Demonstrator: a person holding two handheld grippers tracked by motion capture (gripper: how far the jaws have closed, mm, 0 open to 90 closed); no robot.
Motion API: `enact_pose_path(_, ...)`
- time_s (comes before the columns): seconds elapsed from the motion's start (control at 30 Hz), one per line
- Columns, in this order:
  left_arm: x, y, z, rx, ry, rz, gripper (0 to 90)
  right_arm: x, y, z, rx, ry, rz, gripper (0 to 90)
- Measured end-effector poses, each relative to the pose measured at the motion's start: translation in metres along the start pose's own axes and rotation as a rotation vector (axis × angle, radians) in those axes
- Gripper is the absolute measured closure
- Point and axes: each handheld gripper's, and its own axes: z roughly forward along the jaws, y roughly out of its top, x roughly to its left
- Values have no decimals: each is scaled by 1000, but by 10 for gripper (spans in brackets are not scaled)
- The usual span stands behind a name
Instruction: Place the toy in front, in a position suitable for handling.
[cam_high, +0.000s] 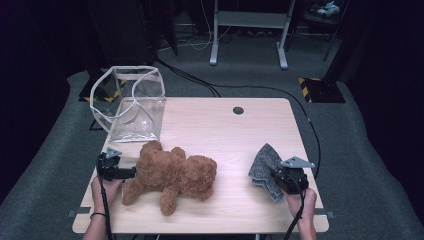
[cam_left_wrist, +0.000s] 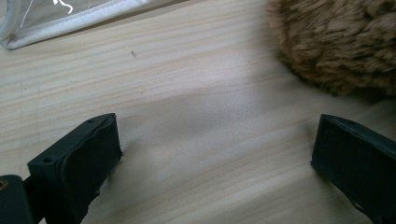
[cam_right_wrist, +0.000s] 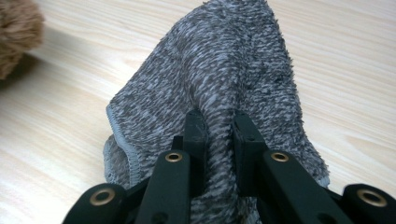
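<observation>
At the far left of the wooden table (cam_high: 235, 135) we see a clear plastic pouch (cam_high: 131, 102) with white edging standing open near the back corner. In front of it our left hand (cam_high: 106, 189) rests low at the table's near edge, forearm coming in from below, holding the left gripper (cam_left_wrist: 212, 149) level and pointed toward the brown teddy bear (cam_high: 170, 175); its jaws stand wide apart over bare wood with nothing between them, and the bear's fur lies just beyond the right-hand jaw. The bear sprawls on its side in the middle of the table. Further right, our right hand (cam_high: 300, 205) carries the right gripper (cam_right_wrist: 219, 128) near the table's right edge, its jaws pinched almost together on a fold of the grey knitted cloth (cam_right_wrist: 224, 70), which bunches up between them and drapes down to the wood.
</observation>
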Motion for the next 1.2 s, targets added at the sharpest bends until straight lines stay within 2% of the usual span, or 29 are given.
enact_pose_path(0.3, 0, 0, 0, 0, 0, 0, 6, -20, -5, -5, 5, -63, 25, 787)
enact_pose_path(0.43, 0, 0, 0, -1, 0, 0, 6, -28, -7, -5, 26, -101, 22, 786)
enact_pose_path(0.63, 0, 0, 0, 0, 0, 0, 6, -37, -12, -3, 43, -143, 57, 784)
enact_pose_path(0.7, 0, 0, 0, -1, 0, 0, 6, -42, -15, -1, 54, -160, 94, 782)
enact_pose_path(0.93, 0, 0, 0, -1, 1, -1, 6, -54, -24, 5, 79, -186, 152, 775)
enact_pose_path(1.03, 0, 0, 0, -1, 1, -1, 6, -58, -28, 9, 95, -205, 152, 768)
enact_pose_path(1.13, 0, 0, 0, -5, 3, -4, 6, -59, -32, 14, 116, -215, 174, 754)
enact_pose_path(1.2, 0, 0, 0, -5, 3, -4, 6, -60, -35, 18, 136, -214, 165, 740)
